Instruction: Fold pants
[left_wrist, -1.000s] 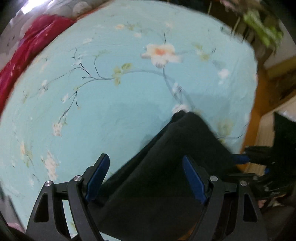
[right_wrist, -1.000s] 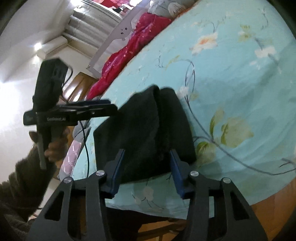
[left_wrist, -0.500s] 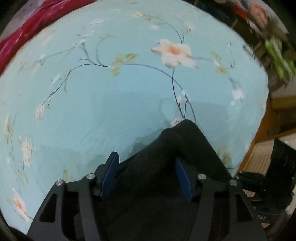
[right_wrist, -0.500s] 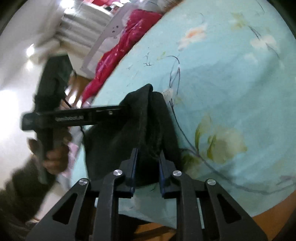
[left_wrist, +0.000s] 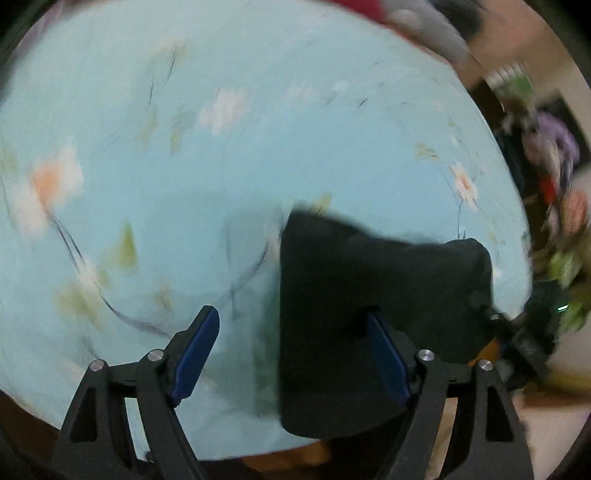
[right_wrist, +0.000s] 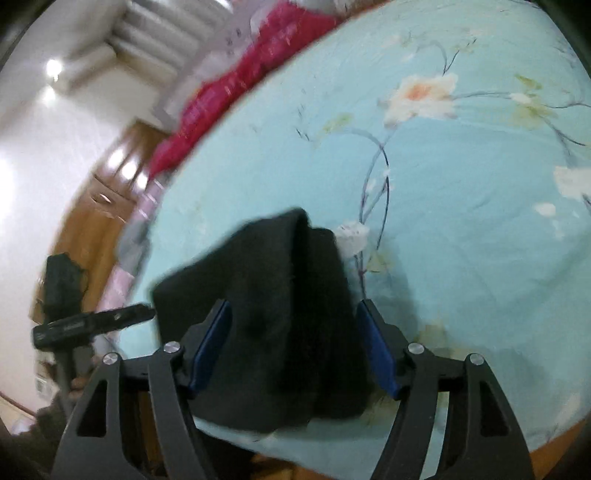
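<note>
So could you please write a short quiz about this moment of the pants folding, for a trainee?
1. True or false: the black pants lie folded near the edge of the blue flowered bedsheet.
2. What is between the fingers of the right gripper? A) the pants B) a pillow C) nothing
3. Which gripper has its jaws mostly over bare sheet, beside the pants?

Key: 1 true; 2 A, with the jaws opening and the pads apart from the cloth; 3 the left gripper, also opening.
</note>
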